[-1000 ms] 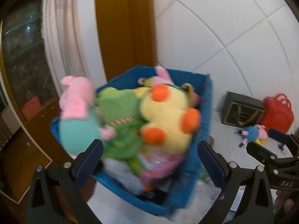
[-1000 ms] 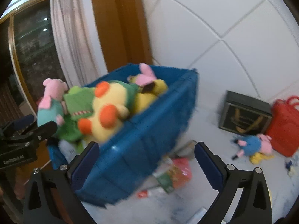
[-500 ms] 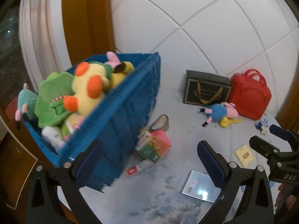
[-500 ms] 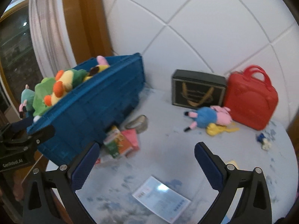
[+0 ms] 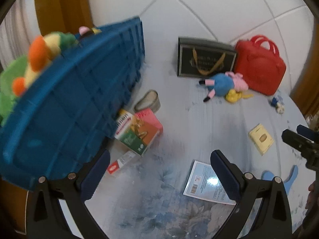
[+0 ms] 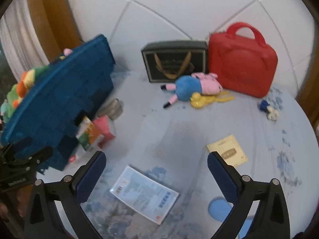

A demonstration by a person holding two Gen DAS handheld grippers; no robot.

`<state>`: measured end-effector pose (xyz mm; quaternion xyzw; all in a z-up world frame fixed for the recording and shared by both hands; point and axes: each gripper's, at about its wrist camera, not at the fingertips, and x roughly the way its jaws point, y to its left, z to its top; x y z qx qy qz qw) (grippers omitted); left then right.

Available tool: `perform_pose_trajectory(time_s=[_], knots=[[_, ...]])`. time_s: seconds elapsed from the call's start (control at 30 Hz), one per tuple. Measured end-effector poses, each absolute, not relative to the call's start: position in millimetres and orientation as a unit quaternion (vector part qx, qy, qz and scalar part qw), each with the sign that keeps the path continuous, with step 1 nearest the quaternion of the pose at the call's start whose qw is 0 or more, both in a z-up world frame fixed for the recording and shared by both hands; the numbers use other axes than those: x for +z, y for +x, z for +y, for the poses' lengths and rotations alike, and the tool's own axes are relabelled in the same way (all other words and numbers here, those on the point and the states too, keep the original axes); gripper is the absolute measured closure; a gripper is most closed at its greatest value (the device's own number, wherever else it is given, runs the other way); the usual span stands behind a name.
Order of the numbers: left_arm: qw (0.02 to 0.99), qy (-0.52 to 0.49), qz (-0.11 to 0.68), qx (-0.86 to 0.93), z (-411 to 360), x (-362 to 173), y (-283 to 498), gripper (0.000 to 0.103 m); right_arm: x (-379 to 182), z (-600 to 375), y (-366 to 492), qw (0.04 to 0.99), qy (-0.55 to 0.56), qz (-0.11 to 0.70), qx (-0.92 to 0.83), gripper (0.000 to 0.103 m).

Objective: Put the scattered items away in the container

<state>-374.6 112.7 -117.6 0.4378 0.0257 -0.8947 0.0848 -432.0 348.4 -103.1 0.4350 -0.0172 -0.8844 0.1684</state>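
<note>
both jaws gape wide and empty over the desk [image 6: 179, 131]; the blue crate [image 5: 75, 103] at left holds plush toys, so close squarely on the flat blue-white packet [image 6: 144, 193] nearest.

left hand-held gripper [image 5: 159, 171]: black frame | blue textured pads | silver screws | right hand-held gripper [image 6: 155, 171]: same
</note>
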Motion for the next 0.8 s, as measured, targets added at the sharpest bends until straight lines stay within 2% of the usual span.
perform_pose_trajectory(time_s=[0.23,0.5,0.57,0.67,0.73,0.8], knots=[[0.106,0.454,0.053,-0.883,95,-157,-375,0.001,-144,338,-454,0.144,0.478,-0.021,-0.867,0.0],[0.133,0.466,0.087,-0.87,76,-199,-372,0.001,-178,300,-485,0.211,0.504,-0.009,-0.837,0.0],[0.14,0.469,0.096,-0.867,71,-210,-371,0.008,-185,285,-494,0.238,0.507,0.004,-0.829,0.003],[0.157,0.479,0.11,-0.856,65,-230,-371,0.021,-194,264,-505,0.277,0.511,0.027,-0.813,0.019],[0.174,0.481,0.116,-0.851,59,-245,-373,0.037,-202,252,-512,0.299,0.516,0.041,-0.802,0.034],[0.187,0.486,0.123,-0.845,51,-257,-376,0.044,-212,238,-520,0.32,0.519,0.055,-0.791,0.046]])
